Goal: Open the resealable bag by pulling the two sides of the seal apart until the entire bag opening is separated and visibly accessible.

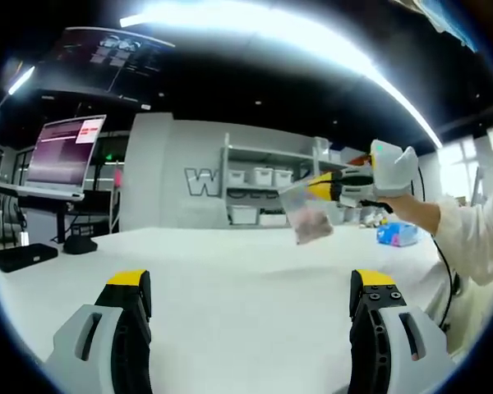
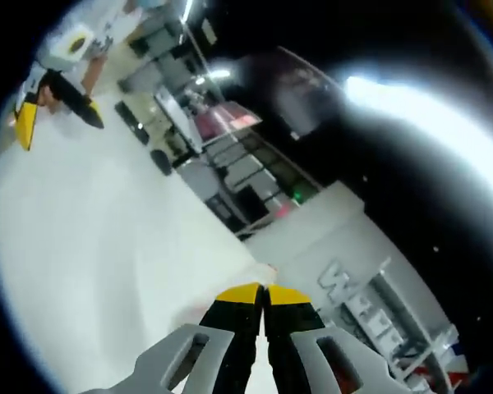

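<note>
Two tools are at work, and we take the bag as our landmark. Nearest us in the left gripper view, the left tool [image 1: 251, 308] stands wide open with nothing between its jaws, low over the bare white tabletop [image 1: 230, 271] and well short of the bag.

Farther out, the bag [image 1: 306, 215] hangs in the air above the tabletop, a clear pouch with something dark pinkish in its lower part. Just to the bag's right, the right tool [image 1: 333, 189] pinches its upper edge, a hand [image 1: 411, 213] behind it. In the right gripper view that tool [image 2: 263, 294] has its yellow-tipped jaws closed together, a pale scrap of the bag [image 2: 261, 271] just showing beyond the tips, so we read it as clamped on the bag.

Beyond the bag stand shelves [image 1: 259, 185] with white bins; far to its left, a laptop [image 1: 62, 152] on a stand.

By our judgement the task has hardly begun: one side of the seal looks held, but we cannot tell whether any of it has parted, and the mouth is not visibly open. What is left is for the left tool to reach the bag, take the opposite side, and pull along the full opening.
</note>
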### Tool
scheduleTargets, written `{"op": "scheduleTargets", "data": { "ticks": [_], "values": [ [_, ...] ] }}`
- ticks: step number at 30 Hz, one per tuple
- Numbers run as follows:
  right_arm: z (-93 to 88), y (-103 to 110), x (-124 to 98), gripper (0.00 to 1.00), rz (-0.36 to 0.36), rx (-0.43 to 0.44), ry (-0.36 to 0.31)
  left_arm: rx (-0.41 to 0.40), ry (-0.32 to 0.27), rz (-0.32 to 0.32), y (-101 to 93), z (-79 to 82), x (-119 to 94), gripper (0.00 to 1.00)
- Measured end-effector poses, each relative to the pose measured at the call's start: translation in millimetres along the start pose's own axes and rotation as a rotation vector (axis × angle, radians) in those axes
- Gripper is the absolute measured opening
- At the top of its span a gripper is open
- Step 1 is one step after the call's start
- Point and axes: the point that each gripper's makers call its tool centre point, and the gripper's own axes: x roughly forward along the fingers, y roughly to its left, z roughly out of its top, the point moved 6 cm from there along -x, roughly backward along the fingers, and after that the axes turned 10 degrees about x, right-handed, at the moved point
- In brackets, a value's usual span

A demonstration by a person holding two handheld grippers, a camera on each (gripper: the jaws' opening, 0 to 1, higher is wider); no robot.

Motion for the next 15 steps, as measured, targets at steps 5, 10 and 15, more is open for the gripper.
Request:
{"op": "scheduleTargets", "data": {
  "ticks": [5,10,15],
  "values": [
    [0.0,2.6,-4.7,0.00,0.007,0.013,-0.002,0.001,0.000,0.000,-0.7,-0.1,-0.5,1.00],
    [-0.7,6.6,-7.8,0.00,0.040,0.121,-0.008,0.001,0.000,-0.001,-1.4,-0.3,-0.9,1.00],
    [-1.2,1.7,-11.1,0.00,0.053,0.296,-0.022,0.005,0.000,-0.005,-2.6,0.1,-0.9,1.00]
  ]
}}
